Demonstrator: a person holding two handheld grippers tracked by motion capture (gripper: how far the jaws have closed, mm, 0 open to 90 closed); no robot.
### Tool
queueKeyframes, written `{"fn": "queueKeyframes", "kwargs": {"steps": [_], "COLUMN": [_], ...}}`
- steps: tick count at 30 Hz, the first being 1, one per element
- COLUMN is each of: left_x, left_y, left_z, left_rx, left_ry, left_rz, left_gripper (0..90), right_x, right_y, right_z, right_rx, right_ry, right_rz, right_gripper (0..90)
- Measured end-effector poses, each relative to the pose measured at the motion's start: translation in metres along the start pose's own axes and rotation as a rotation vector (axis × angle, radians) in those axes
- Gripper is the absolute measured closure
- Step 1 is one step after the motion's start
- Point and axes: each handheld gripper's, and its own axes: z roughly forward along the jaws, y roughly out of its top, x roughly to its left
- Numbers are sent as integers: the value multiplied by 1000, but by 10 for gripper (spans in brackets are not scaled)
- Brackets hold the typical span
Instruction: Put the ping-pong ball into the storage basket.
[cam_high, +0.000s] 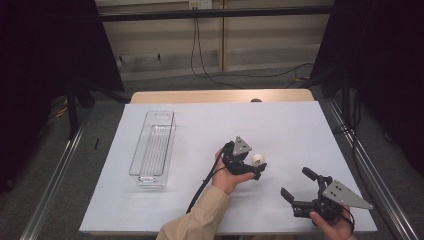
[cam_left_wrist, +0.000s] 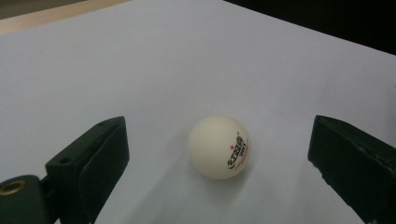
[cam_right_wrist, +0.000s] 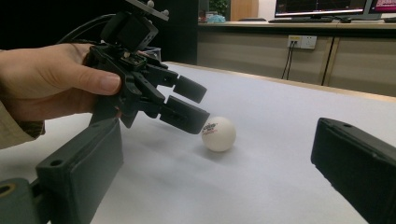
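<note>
Nearest the person, at about five o'clock on the table (cam_high: 280, 125), the right gripper (cam_high: 296, 184) rests low in its hand, its two blocky black jaws spread wide with nothing between them; a flat grey three-cornered plate rides on its top.

Toward the middle, the left gripper (cam_high: 257, 168) points at about three o'clock and straddles the ball (cam_high: 258, 160). In the left gripper view the ball (cam_left_wrist: 219, 146) sits on the sheet between the matte, square-edged jaws, with clear white showing on either side, so the claw is wide open and grips nothing. In the right gripper view the near jaw hangs just in front of the ball (cam_right_wrist: 218, 134).

By my reading the reach is done, while the squeeze and lift are left, and likely a carry to the bin.

The ball is a smooth, off-white, light sphere with a small red and black print. The table wears a plain white, matte covering.

Farther off, at nine to ten o'clock, the clear plastic bin (cam_high: 153, 148) stands long, narrow, glossy and empty, well apart from the ball.
</note>
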Motion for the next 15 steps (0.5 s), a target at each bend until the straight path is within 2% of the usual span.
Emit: {"fn": "queueKeyframes", "kwargs": {"steps": [5,9,15], "left_x": [0,0,1], "left_y": [-1,-2,-3], "left_z": [3,7,7], "left_rx": [14,19,38], "left_ry": [-9,-20,-18], "left_rz": [12,7,24], "left_gripper": [104,150,219], "right_x": [0,0,0], "right_y": [0,0,0], "right_z": [0,0,0], "right_rx": [0,-1,-2], "right_ry": [0,0,0], "right_rz": [2,2,2], "right_gripper": [19,19,19]}}
